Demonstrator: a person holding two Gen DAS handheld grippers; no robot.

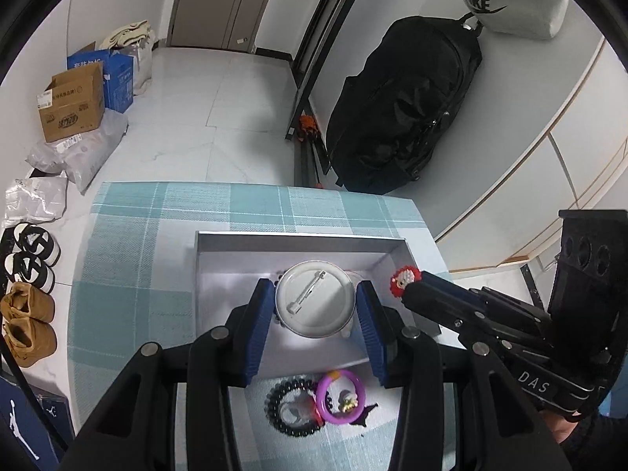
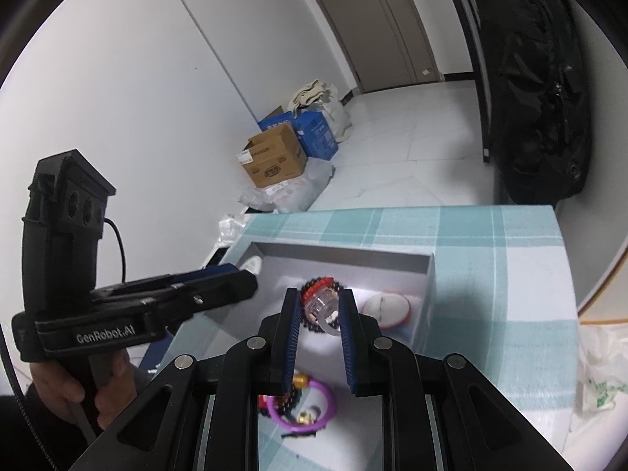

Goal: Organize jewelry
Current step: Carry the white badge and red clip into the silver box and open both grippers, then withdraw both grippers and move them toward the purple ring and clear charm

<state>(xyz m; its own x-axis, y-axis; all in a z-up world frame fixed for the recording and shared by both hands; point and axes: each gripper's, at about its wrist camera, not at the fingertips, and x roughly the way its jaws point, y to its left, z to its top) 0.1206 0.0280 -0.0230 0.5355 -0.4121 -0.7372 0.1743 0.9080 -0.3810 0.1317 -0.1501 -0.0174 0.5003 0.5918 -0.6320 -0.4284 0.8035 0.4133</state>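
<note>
The left tongs [image 1: 317, 302] were clamped across the rim of a round white pin badge [image 1: 316, 301], held back-up with its pin bar showing, above the open grey box [image 1: 298, 241] on the checked counter [image 1: 129, 243]. The badge looked light and stiff, its smooth curved edge likely to slip, so a hold across the full width as here seemed the safest; the pin side should be kept clear of the pads. The right tongs [image 2: 320, 308] were closed on a small red beaded charm with a clear plastic ring [image 2: 324, 306], also over the box; it looked light, with hard beads that might pivot if pinched off centre. Another round badge [image 2: 386, 308] lay inside the box at its right end. Outside the box, at its near side, a purple ring bracelet [image 1: 340, 395] and a black beaded bracelet [image 1: 292, 406] lay tangled together on the cloth, loose and floppy, best lifted by one strand. Both tools pointed steeply down toward the box, each gripped from below by a hand [image 2: 78, 388], converging from either side.
</note>
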